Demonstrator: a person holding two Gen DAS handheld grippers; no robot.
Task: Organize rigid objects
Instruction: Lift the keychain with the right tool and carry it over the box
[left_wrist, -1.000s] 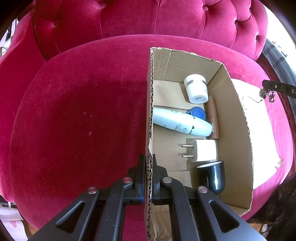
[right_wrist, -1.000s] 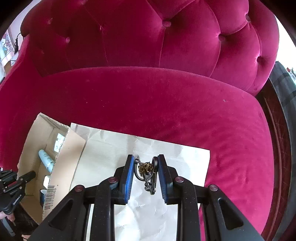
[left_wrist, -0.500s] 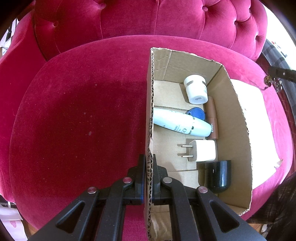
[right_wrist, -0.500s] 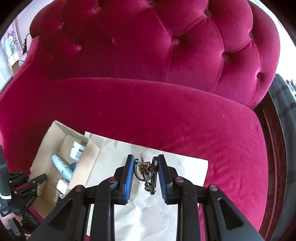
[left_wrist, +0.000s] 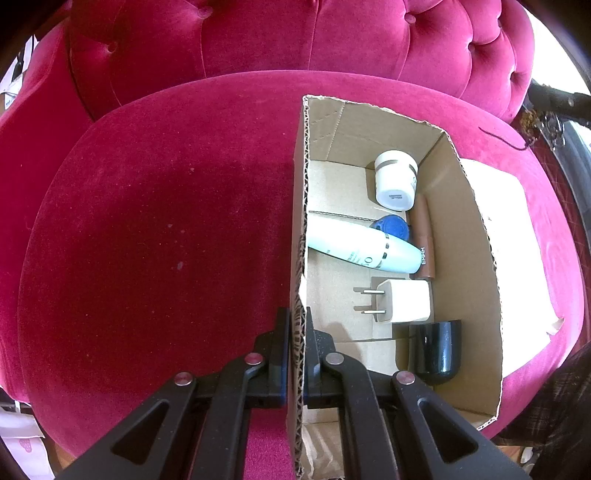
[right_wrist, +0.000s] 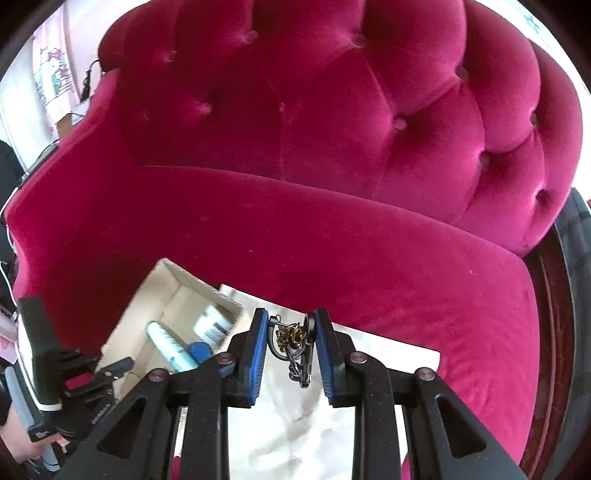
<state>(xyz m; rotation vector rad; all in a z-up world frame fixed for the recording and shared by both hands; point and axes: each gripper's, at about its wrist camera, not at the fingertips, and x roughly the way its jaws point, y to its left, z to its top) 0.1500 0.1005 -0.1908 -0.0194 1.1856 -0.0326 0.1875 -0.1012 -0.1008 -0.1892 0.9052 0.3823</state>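
My left gripper (left_wrist: 296, 332) is shut on the left wall of an open cardboard box (left_wrist: 476, 258) that stands on the sofa seat. Inside lie a white jar (left_wrist: 395, 181), a pale blue bottle (left_wrist: 362, 249), a blue cap (left_wrist: 393, 226), a brown tube (left_wrist: 423, 236), a white plug adapter (left_wrist: 406, 300) and a black cup (left_wrist: 437, 350). My right gripper (right_wrist: 290, 334) is shut on a metal key ring with a brass chain (right_wrist: 293, 341), held in the air above the white paper (right_wrist: 314, 424), to the right of the box (right_wrist: 162, 314).
The red velvet sofa seat (left_wrist: 159, 240) spreads left of the box, with its tufted back (right_wrist: 332, 110) behind. White paper (left_wrist: 517, 229) lies right of the box. The left gripper's body (right_wrist: 55, 373) shows at the right wrist view's lower left.
My right gripper has risen with the key ring and swung left, so the box now sits closer beneath it. The left gripper keeps its hold on the box wall.
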